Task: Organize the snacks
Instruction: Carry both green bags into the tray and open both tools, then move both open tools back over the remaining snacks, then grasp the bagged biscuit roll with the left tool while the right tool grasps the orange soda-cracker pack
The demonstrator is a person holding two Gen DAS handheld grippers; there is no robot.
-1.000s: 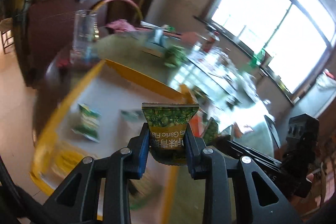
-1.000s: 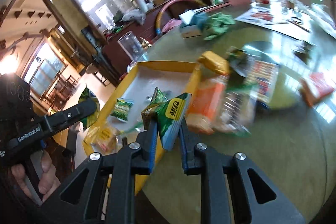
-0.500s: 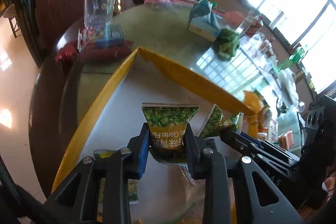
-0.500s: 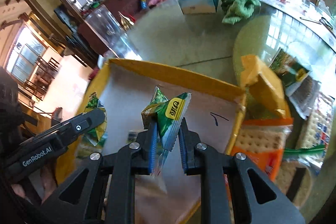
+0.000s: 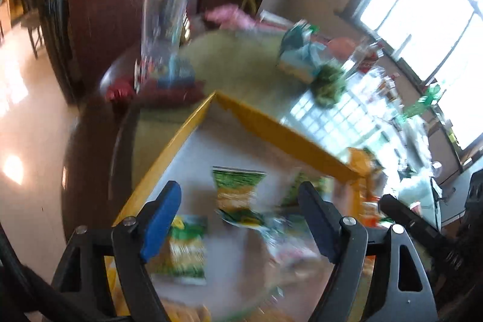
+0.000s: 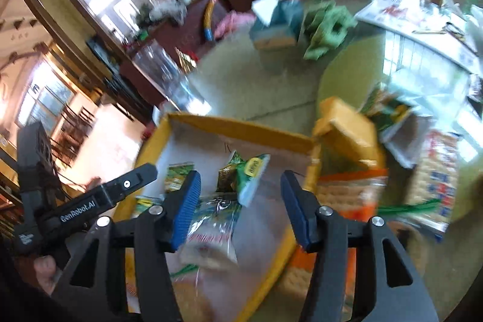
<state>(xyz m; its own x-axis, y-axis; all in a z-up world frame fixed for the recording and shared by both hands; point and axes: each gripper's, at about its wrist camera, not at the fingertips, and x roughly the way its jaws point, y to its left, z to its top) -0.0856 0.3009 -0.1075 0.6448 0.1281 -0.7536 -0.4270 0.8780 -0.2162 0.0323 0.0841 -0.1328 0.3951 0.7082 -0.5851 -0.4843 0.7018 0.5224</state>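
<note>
Both grippers hover over a yellow cardboard box (image 5: pixel 271 129) with a pale floor; it also shows in the right wrist view (image 6: pixel 241 125). My left gripper (image 5: pixel 238 216) is open and empty; a green pea snack packet (image 5: pixel 237 186) is in the box below it, blurred. My right gripper (image 6: pixel 240 201) is open and empty; a green snack packet (image 6: pixel 247 174) is in the box between its fingers. Several other small packets lie on the box floor. The left gripper's finger (image 6: pixel 99 198) shows in the right wrist view.
Cracker packs (image 6: pixel 434 183) and an orange pack (image 6: pixel 347 195) lie on the round glass-topped table right of the box. A yellow box flap (image 6: pixel 347 129), a tissue box (image 6: pixel 274 23), a green cloth (image 6: pixel 326 29) and a clear tall glass (image 5: pixel 163 20) stand beyond.
Both grippers have opened and let go of their green packets, which now are in the box. Both views are blurred from motion.
</note>
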